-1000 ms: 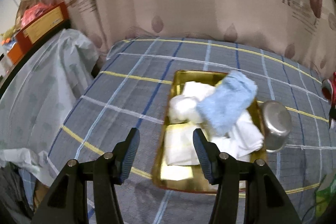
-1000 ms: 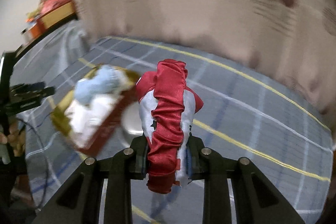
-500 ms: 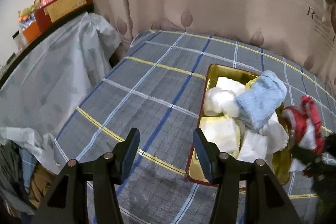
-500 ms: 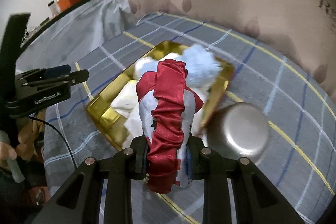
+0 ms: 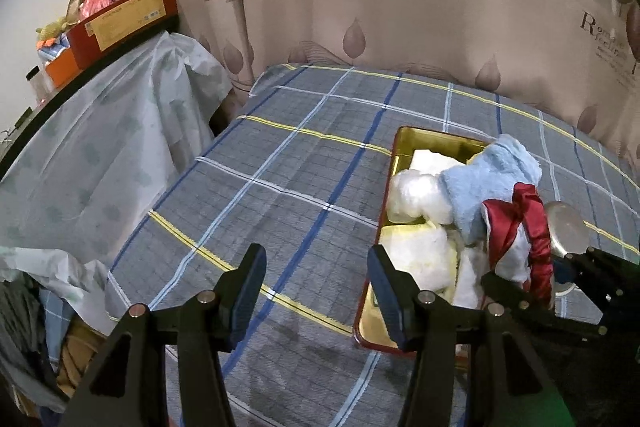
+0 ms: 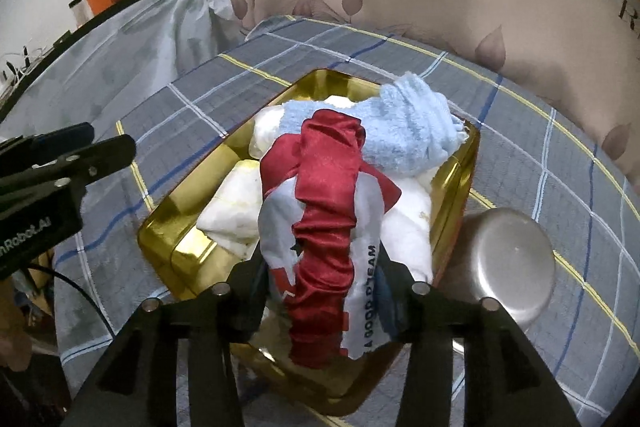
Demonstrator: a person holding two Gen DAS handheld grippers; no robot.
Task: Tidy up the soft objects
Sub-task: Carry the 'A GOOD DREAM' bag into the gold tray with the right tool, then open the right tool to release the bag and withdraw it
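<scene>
While tongs [image 6: 320,291] open | pouch [image 6: 320,239] upright, apparently lengthwise between them

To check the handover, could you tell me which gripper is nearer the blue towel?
Right: the right gripper hangs over the tray just before the blue towel; the left gripper sits off beside the tray.

Black angular left gripper [image 5: 316,283], silver screws, blue-padded jaws; white lettering on its side.

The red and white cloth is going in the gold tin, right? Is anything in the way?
Nothing blocks it. The red and white cloth hangs between the right gripper's opening jaws, right above the gold tin. The tin already holds a blue towel and white cloths, so it would land on them.
</scene>
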